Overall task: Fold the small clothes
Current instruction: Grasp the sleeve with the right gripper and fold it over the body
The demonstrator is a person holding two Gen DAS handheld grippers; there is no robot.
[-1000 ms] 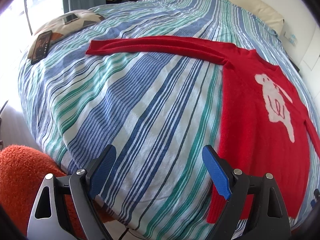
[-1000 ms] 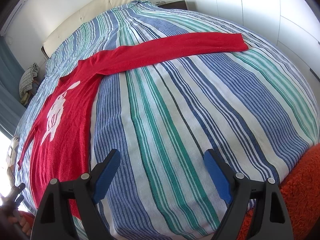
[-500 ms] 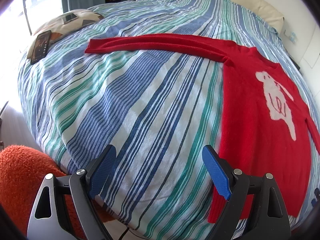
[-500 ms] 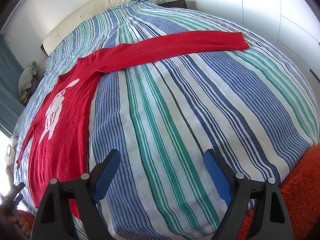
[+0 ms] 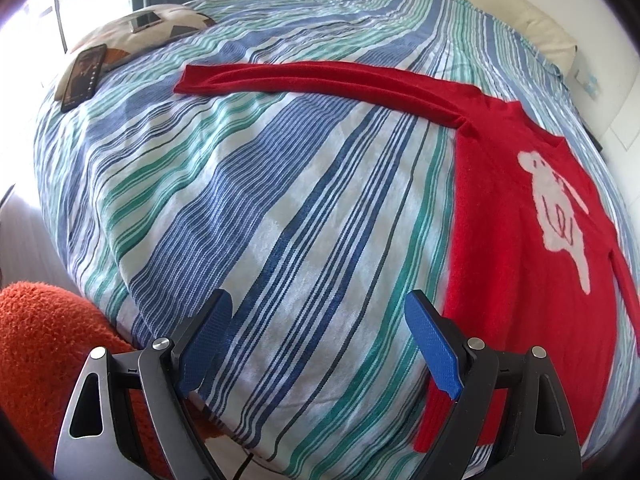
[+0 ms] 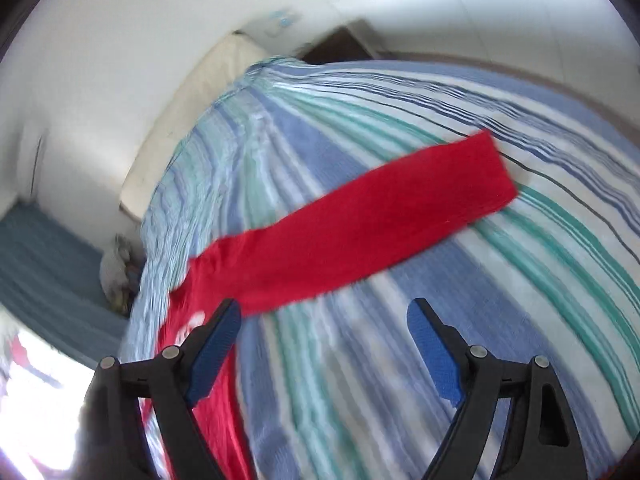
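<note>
A red sweater (image 5: 516, 248) with a white animal figure lies flat on the striped bed, sleeves spread out. In the left wrist view its left sleeve (image 5: 304, 80) stretches to the far left. My left gripper (image 5: 318, 338) is open and empty above the bed's near edge, left of the sweater's hem. In the blurred right wrist view the right sleeve (image 6: 360, 220) runs across the bed. My right gripper (image 6: 324, 340) is open and empty, hovering just short of that sleeve near its shoulder end.
The striped bedcover (image 5: 240, 200) fills both views. A pillow (image 5: 132, 32) with two phones on it lies at the far left corner. An orange fluffy rug (image 5: 40, 344) is below the bed's edge. A cream headboard (image 6: 192, 108) and white walls stand behind.
My right gripper has moved fast forward over the bed toward the right sleeve, and its view is now blurred and tilted. My left gripper has barely moved.
</note>
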